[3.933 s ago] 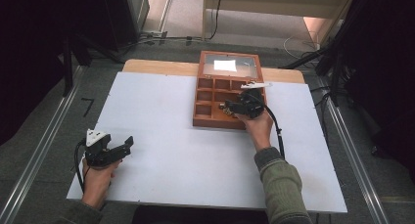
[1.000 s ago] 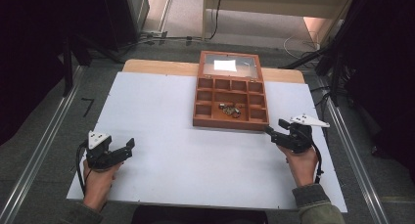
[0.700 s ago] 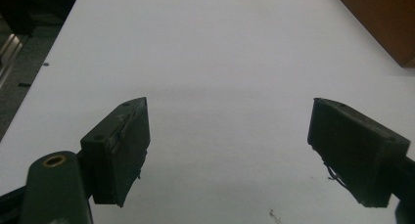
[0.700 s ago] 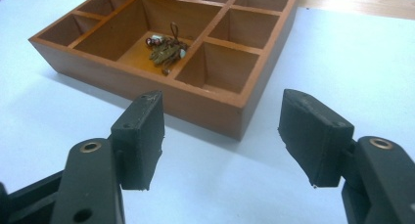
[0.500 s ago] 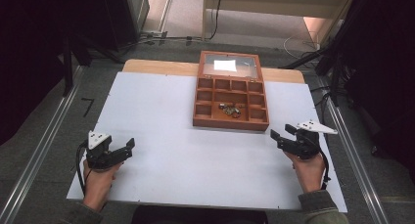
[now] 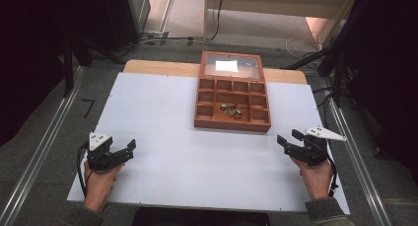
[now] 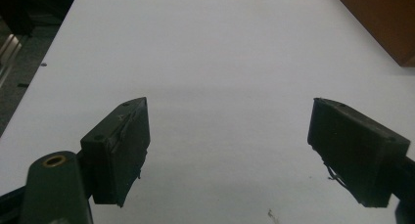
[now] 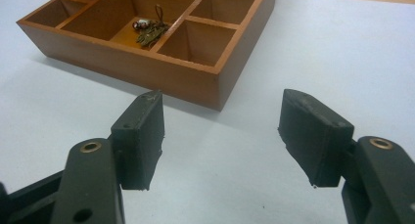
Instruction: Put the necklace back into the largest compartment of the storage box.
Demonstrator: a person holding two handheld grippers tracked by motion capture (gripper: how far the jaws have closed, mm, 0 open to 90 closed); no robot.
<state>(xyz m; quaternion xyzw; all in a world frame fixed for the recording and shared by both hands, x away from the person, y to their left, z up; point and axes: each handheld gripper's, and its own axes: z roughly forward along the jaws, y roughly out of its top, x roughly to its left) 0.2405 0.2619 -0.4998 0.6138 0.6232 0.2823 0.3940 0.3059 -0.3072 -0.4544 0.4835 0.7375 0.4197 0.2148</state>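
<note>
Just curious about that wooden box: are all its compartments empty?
No, a small heap of metal trinkets lies in one compartment of the wooden box.

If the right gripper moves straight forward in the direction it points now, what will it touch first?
Most likely the wooden box. In the right gripper view, the open right gripper aims over bare white table at the box's near corner, with nothing between. Depth is unclear, so it might slip just past that corner.
</note>
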